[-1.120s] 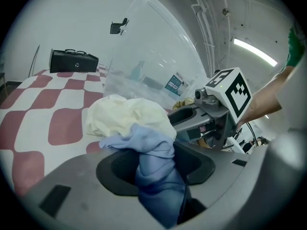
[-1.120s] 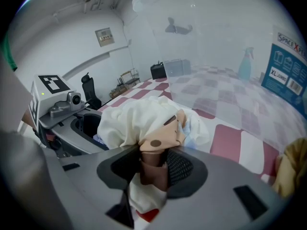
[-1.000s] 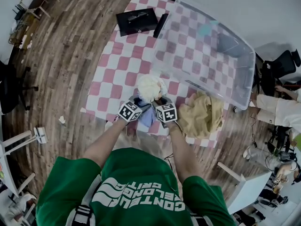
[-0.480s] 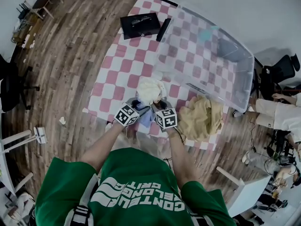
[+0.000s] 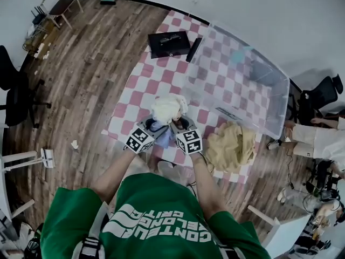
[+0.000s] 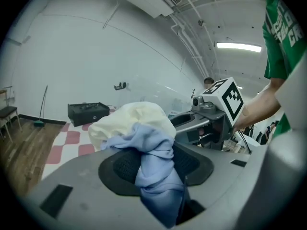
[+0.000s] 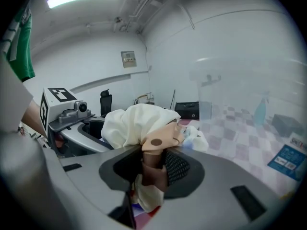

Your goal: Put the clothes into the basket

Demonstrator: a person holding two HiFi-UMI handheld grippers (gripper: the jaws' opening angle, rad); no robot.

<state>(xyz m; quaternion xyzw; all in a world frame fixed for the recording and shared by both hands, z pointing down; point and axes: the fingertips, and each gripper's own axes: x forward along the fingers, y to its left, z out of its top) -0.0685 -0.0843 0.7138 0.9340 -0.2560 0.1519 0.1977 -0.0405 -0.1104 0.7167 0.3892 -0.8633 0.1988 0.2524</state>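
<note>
A bundle of clothes [image 5: 166, 109], cream on top and light blue below, hangs above the checked mat [image 5: 141, 86], held from both sides. My left gripper [image 5: 154, 127] is shut on the light blue cloth [image 6: 154, 152], with the cream cloth [image 6: 134, 120] bunched just past its jaws. My right gripper [image 5: 178, 125] is shut on a tan fold with a brown dot [image 7: 157, 143] of the same bundle [image 7: 132, 121]. The basket, a clear plastic bin [image 5: 273, 77], stands beyond and to the right of the bundle. A yellow garment [image 5: 232, 147] lies on the mat right of my right gripper.
A black case [image 5: 168, 43] sits on the mat's far edge, next to the bin. Wood floor [image 5: 70, 90] spreads to the left, with chairs at its edges. A person sits by a desk at the far right [image 5: 323, 136].
Both grippers have risen together with the bundle, lifting it off the mat and carrying it a little farther away, toward the bin. The yellow garment has stayed put.
</note>
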